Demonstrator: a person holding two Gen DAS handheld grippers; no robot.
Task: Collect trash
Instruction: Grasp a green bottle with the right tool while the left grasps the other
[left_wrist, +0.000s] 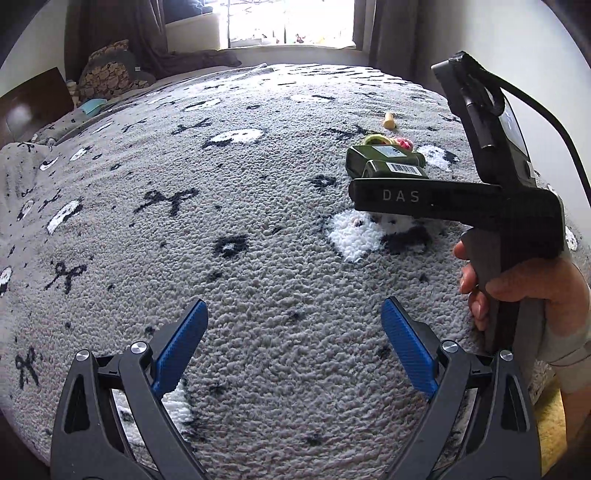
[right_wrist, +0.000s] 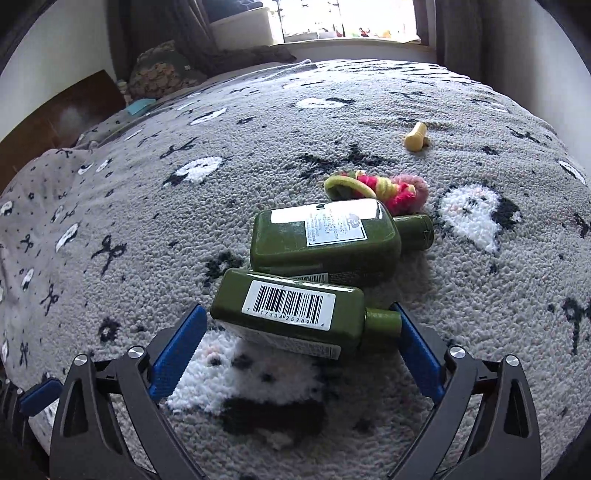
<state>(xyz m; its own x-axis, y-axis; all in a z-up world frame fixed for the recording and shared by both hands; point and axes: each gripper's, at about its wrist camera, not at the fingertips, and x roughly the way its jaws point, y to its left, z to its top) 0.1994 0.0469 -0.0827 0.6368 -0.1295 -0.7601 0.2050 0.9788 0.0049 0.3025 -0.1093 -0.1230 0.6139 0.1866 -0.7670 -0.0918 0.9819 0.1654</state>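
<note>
A grey looped blanket (right_wrist: 184, 229) patterned with black bows and white ghost shapes is covering the whole bed and filling the near ground of both wrist views. The left gripper (left_wrist: 293, 310) is hovering over bare blanket with its blue pads spread wide and nothing between them. In the left wrist view the right gripper's black body and the hand (left_wrist: 517, 295) gripping its handle are showing at the right. The right gripper (right_wrist: 299, 314) is standing released, jaws wide apart, with the near green bottle (right_wrist: 291, 314) lying on its side between the fingertips, barcode label up and cap pointing right; whether the right pad is touching the cap cannot be told. Just beyond it, touching or overlapping its far edge, a second green bottle (right_wrist: 325, 236) is lying flat, white label up, cap also to the right. Beside that bottle's far right corner a knotted pink-and-yellow rope toy (right_wrist: 384, 188) is resting on the blanket. Farther right, well apart, a small yellow object (right_wrist: 415, 137) is lying alone. At the far left, cushions (right_wrist: 162, 72) and a brown headboard (right_wrist: 59, 114) are edging the bed; dark curtains and a bright window (right_wrist: 351, 18) are closing the room behind.
</note>
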